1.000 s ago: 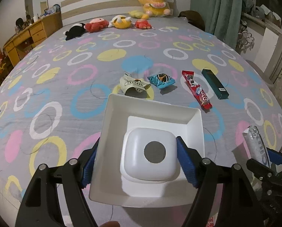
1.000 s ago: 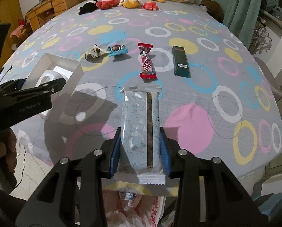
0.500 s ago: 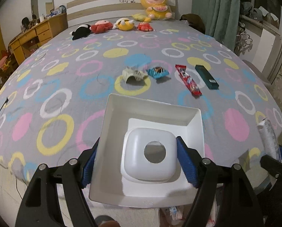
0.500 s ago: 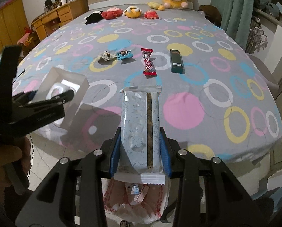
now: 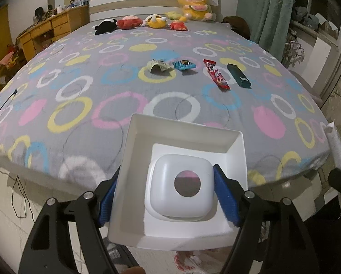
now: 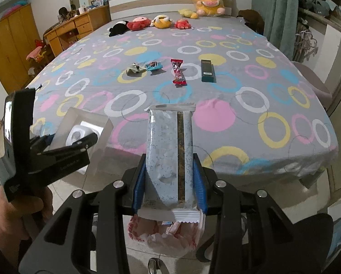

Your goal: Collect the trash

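- Tongs, left (image 5: 168, 196): you have them clamped on a white box (image 5: 179, 178) with an inner tray whose round hole shows through. A second ago the box hung over the bed (image 5: 101, 96); now it hangs past the foot edge, above the floor.
- Tongs, right (image 6: 170, 182): pinching a pale speckled wrapper (image 6: 170, 150) that stands upright between the blue pads (image 6: 139, 185). It too has come back from over the bedspread to beyond the edge.
- Bag, red and white (image 6: 163, 235): open on the floor directly beneath the right tongs, some wrappers already inside. In the left view only a corner shows below the box. This looks like the trash destination, so the pull-back puts both loads nearly over it.
- Trash left on the bed, in a row across the middle, well apart from both tongs: crumpled pale wrapper (image 5: 157, 65), blue snack packet (image 5: 183, 64), red wrapper (image 5: 216, 75), dark green box (image 5: 238, 75). None has shifted.
- Plush toys (image 5: 152, 21): by the headboard, not part of the job.
- Judgement: two items are about to be dropped, four remain. Centre the box over the bag mouth before you let go; it is wide and could catch the rim.
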Motion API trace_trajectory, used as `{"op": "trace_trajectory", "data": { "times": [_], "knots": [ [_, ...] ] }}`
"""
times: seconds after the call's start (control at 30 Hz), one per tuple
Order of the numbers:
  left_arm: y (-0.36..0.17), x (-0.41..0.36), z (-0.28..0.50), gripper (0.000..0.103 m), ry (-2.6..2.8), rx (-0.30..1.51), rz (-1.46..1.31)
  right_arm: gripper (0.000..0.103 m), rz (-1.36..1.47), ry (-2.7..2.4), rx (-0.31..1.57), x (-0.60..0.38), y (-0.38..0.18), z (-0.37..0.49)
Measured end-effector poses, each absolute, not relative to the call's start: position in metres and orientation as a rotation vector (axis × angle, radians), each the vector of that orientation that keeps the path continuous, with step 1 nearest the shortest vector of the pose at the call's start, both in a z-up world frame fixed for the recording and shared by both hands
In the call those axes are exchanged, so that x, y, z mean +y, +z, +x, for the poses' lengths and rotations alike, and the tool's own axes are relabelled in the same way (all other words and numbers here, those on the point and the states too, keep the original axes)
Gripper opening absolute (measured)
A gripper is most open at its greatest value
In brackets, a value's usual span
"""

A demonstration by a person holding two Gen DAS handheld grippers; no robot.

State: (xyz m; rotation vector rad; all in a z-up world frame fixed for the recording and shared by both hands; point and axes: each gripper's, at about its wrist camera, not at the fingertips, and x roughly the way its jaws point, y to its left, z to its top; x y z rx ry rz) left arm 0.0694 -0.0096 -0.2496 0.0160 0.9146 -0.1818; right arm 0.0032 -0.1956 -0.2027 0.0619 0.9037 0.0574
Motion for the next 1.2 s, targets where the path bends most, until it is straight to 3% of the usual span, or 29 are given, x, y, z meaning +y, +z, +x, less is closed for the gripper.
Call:
{"op": "trace_trajectory", "data": {
  "times": [0.53,1.2],
  "knots": [
    [-0.322,-0.052,0.008,0.073,-0.243,1.095,0.107,0.037,0.084,0.033,1.019,-0.214,-0.281,-0.043],
    [-0.424,-0.111,-0.005,0.073,-0.360,1.216,0.348,0.037,0.072,0.048,1.177,-0.212,-0.388,-0.025]
  ]
}}
